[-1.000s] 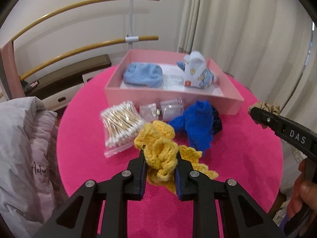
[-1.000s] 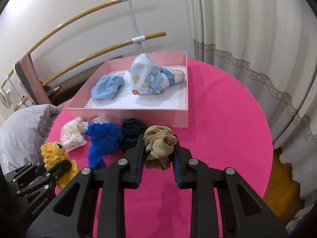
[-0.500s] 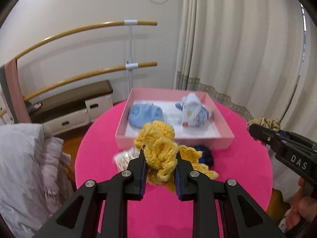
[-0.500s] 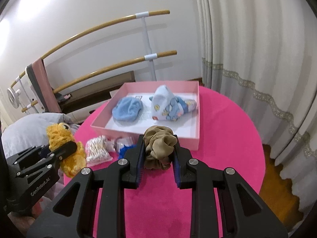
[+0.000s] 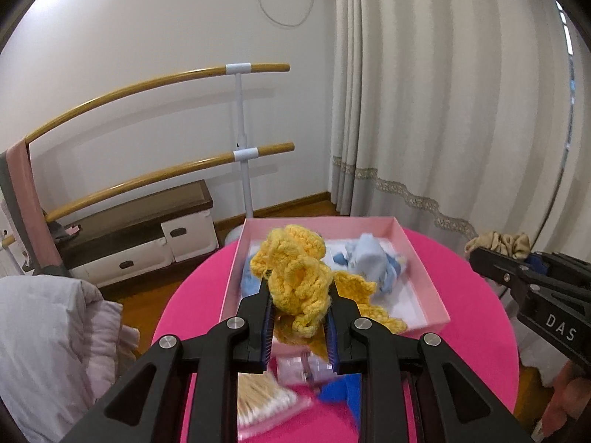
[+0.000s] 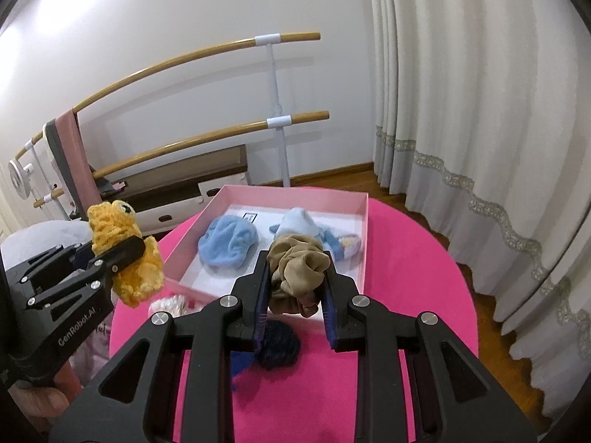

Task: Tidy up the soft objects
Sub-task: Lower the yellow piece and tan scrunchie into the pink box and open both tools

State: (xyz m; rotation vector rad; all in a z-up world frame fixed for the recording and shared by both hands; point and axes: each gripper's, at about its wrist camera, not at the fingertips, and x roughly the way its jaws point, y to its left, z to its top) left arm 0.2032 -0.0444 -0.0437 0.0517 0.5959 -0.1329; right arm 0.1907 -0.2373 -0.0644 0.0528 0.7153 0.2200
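My left gripper [image 5: 298, 297] is shut on a yellow crocheted toy [image 5: 295, 277], held in the air in front of the pink box [image 5: 424, 277]. That toy [image 6: 122, 254] and left gripper [image 6: 110, 258] also show at the left of the right wrist view. My right gripper [image 6: 295, 280] is shut on a tan scrunchie [image 6: 295, 269], lifted above the pink round table [image 6: 406, 295]. The scrunchie [image 5: 498, 245] shows at the right of the left wrist view. Inside the pink box [image 6: 364, 236] lie a blue fuzzy piece [image 6: 227, 245] and a patterned light-blue sock [image 6: 314, 229].
On the table near me lie a bag of cotton swabs [image 5: 266, 402], small clear packets [image 5: 299, 367], a bright blue knit piece [image 5: 341, 393] and a dark blue knit piece [image 6: 279, 343]. A grey padded garment [image 5: 48, 339] sits left. Curtains [image 6: 480, 110] hang right; wooden rails [image 5: 166, 170] stand behind.
Both grippers rose from the table with their loads: the yellow toy and the tan scrunchie now hang in the air, and the pink box sits lower in both views.
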